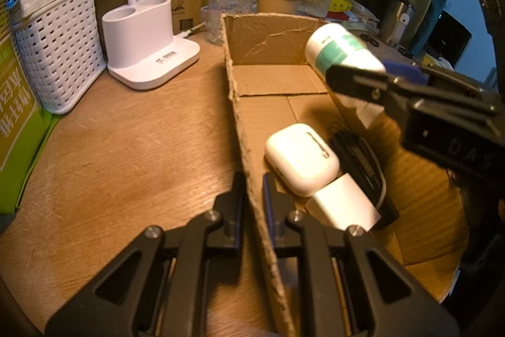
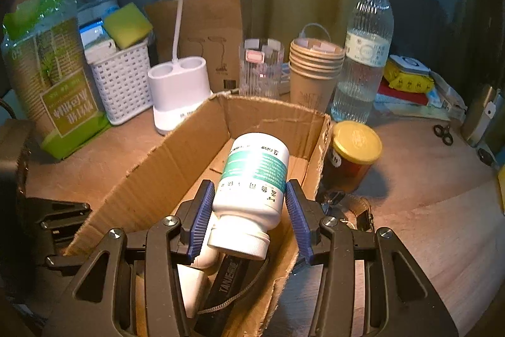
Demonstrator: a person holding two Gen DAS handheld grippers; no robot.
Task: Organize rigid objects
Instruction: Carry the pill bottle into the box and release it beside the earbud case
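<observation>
Left tongs (image 1: 254, 179) clamped on cardboard box (image 1: 277, 30) wall, box sitting on bench (image 1: 126, 147); right tongs (image 2: 249, 198) gripping white pill bottle (image 2: 252, 179) over box; earbud case (image 1: 300, 158) inside box

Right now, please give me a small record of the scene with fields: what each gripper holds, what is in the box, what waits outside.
left gripper: shut on cardboard box wall
right gripper: shut on white pill bottle, above the box
in box: white earbuds case, black item, white block
outside box: yellow-lidded jar
</observation>
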